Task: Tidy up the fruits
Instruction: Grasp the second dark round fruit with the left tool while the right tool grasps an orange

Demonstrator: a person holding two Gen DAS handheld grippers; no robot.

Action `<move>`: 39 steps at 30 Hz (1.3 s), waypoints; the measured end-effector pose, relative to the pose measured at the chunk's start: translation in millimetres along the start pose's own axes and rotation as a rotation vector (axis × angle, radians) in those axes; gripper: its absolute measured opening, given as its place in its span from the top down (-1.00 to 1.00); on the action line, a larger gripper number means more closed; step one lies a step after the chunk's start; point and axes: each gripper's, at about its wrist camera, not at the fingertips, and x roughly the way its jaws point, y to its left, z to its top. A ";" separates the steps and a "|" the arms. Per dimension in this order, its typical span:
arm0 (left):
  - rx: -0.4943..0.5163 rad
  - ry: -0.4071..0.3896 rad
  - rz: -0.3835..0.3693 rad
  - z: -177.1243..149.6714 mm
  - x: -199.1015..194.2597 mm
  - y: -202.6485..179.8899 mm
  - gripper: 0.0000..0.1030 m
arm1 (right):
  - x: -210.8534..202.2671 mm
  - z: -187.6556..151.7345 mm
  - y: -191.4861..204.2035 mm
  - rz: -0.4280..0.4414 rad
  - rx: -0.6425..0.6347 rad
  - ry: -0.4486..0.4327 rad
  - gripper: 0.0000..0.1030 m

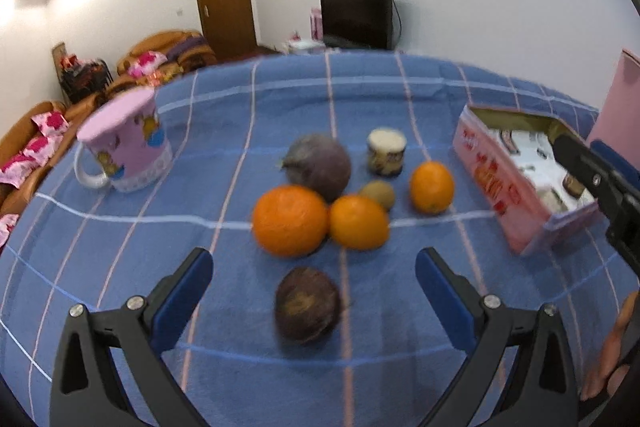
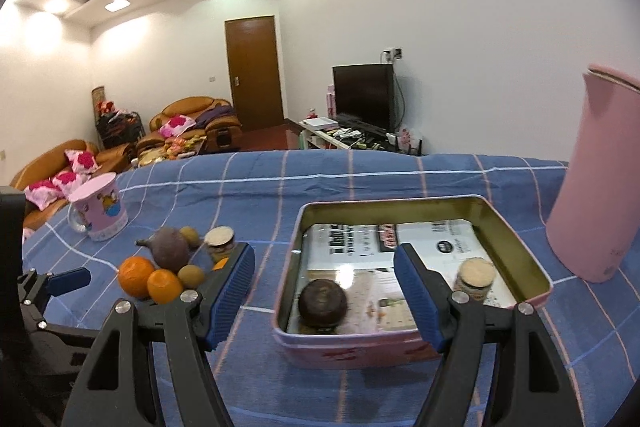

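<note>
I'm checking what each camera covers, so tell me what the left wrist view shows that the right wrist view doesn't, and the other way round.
Only the left wrist view shows the dark round fruit lying on the cloth between the open fingers of the left hand-held gripper.

Only the right wrist view shows the dark fruit lying inside the tin, and the pink bottle's top. The right hand-held gripper is open above the tin.

Both show the oranges, the pink mug, the small jar beside the fruit and the blue checked cloth.
</note>
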 end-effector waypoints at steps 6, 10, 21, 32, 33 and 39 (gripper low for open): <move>-0.081 0.117 -0.029 -6.2 18.3 23.5 -1.00 | 7.0 -2.1 27.7 0.056 -0.066 0.035 -0.42; -0.117 0.142 -0.028 -9.7 22.5 30.2 -0.89 | 12.8 -5.1 44.3 0.114 -0.094 0.075 -0.42; -0.143 0.098 -0.068 -8.4 14.8 38.8 0.24 | 31.6 -12.1 75.0 0.220 -0.114 0.184 -0.42; -0.277 -0.093 0.045 -5.5 -16.8 70.6 0.24 | 69.0 -10.8 83.7 0.131 -0.219 0.314 -0.10; -0.281 -0.109 0.062 -5.4 -19.6 71.8 0.24 | 75.2 -10.8 85.0 0.125 -0.224 0.336 -0.10; -0.268 -0.137 0.139 -2.8 -21.2 70.7 0.24 | 97.7 -13.5 102.5 0.066 -0.346 0.386 -0.10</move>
